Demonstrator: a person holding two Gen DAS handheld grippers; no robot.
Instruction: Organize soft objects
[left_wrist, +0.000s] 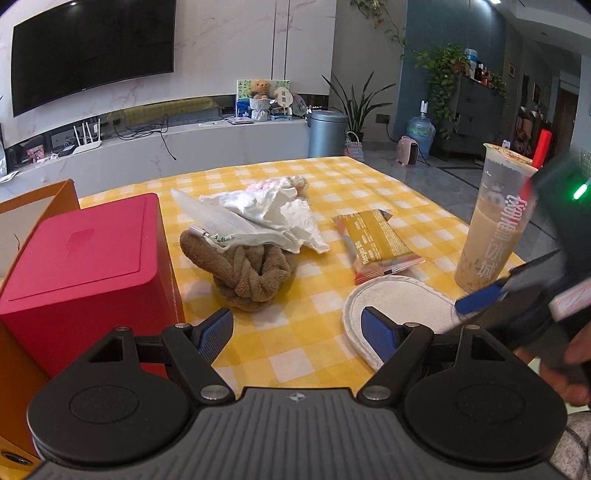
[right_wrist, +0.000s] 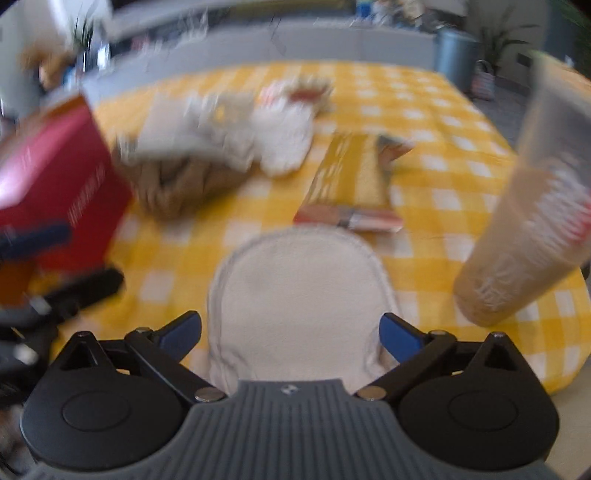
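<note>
Two grippers are over a table with a yellow checked cloth (left_wrist: 325, 184), both with fingers spread apart and nothing between them. At far left stands a red box (left_wrist: 85, 258), an orange box (left_wrist: 40, 195) behind it. Just right of the red box lies a brown knotted towel (left_wrist: 251, 273), with a clear plastic bag (left_wrist: 221, 221) and a white crumpled cloth (left_wrist: 280, 214) lying over its far side. Further right lies a yellow snack packet (left_wrist: 373, 240), apart from the cloth. Nearer the camera lies a white slipper (right_wrist: 299, 295). The left gripper (left_wrist: 297, 334) hovers at its left edge; the right gripper (right_wrist: 291, 332) straddles its near end. A milk tea cup (left_wrist: 491, 225) stands at far right. The right wrist view is blurred.
</note>
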